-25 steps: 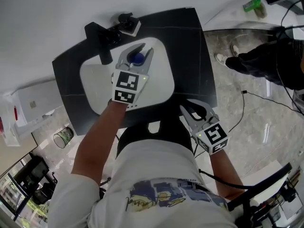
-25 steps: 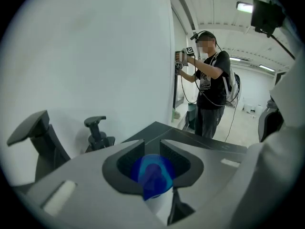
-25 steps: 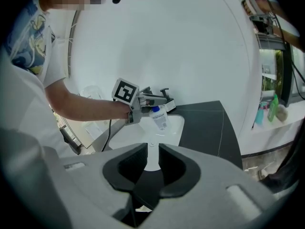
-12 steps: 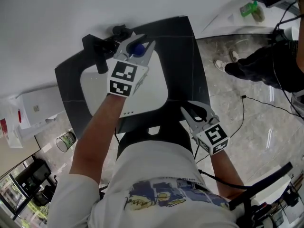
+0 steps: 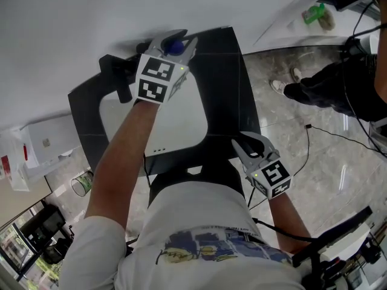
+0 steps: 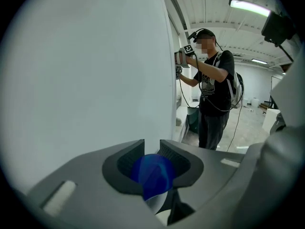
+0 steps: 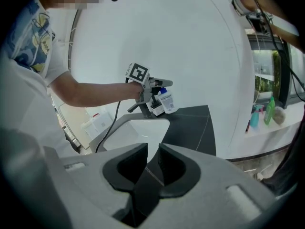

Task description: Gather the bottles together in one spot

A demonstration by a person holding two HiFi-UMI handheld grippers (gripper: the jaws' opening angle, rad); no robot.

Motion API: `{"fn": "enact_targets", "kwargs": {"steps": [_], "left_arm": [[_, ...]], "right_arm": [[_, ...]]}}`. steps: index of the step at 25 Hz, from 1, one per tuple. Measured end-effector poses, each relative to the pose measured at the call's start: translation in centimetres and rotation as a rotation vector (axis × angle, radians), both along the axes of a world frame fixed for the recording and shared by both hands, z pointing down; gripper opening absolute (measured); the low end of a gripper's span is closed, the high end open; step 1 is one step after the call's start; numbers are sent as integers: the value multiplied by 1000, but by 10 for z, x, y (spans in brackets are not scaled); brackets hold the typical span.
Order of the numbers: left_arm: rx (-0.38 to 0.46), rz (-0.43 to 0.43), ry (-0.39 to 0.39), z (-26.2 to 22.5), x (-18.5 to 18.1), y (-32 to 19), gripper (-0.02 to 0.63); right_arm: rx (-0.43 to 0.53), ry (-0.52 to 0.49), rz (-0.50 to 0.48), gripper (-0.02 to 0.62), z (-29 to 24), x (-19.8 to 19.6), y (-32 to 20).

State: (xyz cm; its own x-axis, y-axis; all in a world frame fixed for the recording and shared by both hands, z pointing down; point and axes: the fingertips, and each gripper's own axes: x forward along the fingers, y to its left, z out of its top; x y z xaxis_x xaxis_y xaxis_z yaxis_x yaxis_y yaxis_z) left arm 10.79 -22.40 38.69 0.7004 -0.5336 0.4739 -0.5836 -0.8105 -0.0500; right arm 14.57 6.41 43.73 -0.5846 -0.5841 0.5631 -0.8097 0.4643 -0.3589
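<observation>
A white bottle [image 7: 165,100] with a blue cap [image 5: 175,43] hangs in my left gripper [image 5: 175,41], which is shut on its neck. The bottle is held at the back edge of the dark counter [image 5: 233,89], close to the white wall and just right of the black faucet [image 5: 121,77]. In the left gripper view the blue cap [image 6: 152,173] fills the gap between the pads, with the wall right ahead. My right gripper [image 5: 247,142] hovers off the counter's front right corner by my waist. Its jaws stand narrowly open with nothing between them.
A white sink basin [image 5: 181,119] is sunk into the counter. A green bottle [image 5: 316,11] lies on a ledge at the upper right, and more bottles [image 7: 270,109] stand on a shelf to the right. Another person [image 5: 338,80] stands at the right. A white box [image 5: 45,135] sits at the left.
My left gripper has carried the bottle from over the basin toward the wall, to the counter's back edge by the faucet. The right gripper has stayed put.
</observation>
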Motion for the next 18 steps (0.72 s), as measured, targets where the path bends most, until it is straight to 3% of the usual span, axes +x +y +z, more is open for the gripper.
{"fn": "enact_targets", "kwargs": {"steps": [6,18], "left_arm": [[-9,2,-38,15,4,-24,106],[-15,-13,-30,25,-3,-38,109]], "right_arm": [[-6,9,3,69,5,9,-7],[-7,18,-24,69,10,6,-9]]}}
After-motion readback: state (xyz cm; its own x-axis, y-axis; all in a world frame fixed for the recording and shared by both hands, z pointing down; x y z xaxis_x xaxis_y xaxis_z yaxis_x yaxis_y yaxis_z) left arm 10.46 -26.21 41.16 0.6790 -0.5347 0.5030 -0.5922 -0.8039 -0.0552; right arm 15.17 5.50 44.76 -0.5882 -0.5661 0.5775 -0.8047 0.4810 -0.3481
